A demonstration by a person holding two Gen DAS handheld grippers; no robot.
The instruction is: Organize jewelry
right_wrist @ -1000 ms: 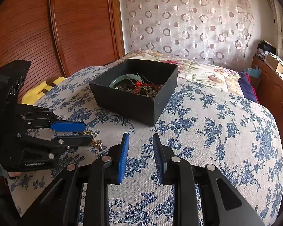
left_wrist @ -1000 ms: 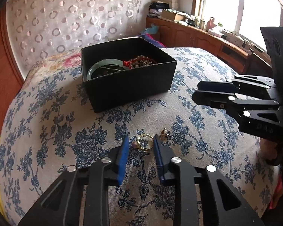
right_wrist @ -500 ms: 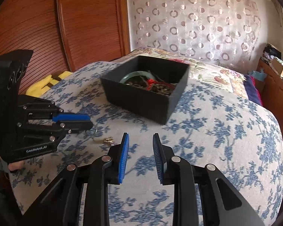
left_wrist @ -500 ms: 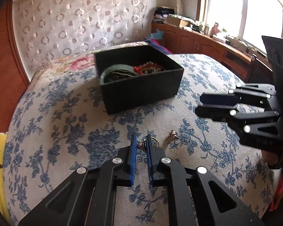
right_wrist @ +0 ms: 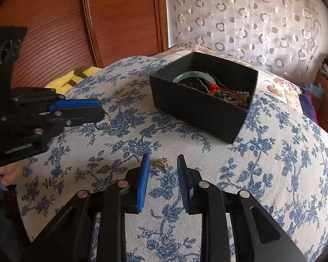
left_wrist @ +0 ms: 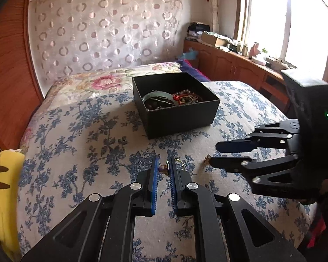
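My left gripper [left_wrist: 164, 166] is shut on a gold ring [left_wrist: 181, 163] with a small bead, held just above the blue-flowered bedspread [left_wrist: 81, 144]. In the right wrist view the ring [right_wrist: 102, 122] hangs from the left gripper's tips [right_wrist: 99, 111]. A small gold trinket [right_wrist: 161, 163] lies on the cloth between the blue pads of my right gripper [right_wrist: 163, 168], which is open and not touching it. The left wrist view shows the trinket [left_wrist: 207, 159] at the right gripper's tips [left_wrist: 214, 155]. The black box [left_wrist: 179, 118] holds a green bangle [right_wrist: 192, 74] and beads.
A yellow plush toy [left_wrist: 2, 174] lies at the bed's left edge by the wooden headboard [right_wrist: 54, 32]. A wooden sideboard [left_wrist: 234, 65] with clutter runs under the window. A hand [right_wrist: 8, 172] holds the left gripper. The box [right_wrist: 203, 107] stands beyond both grippers.
My left gripper closed on the gold ring and raised it off the cloth. My right gripper swung left until the small gold trinket came between its open fingers.
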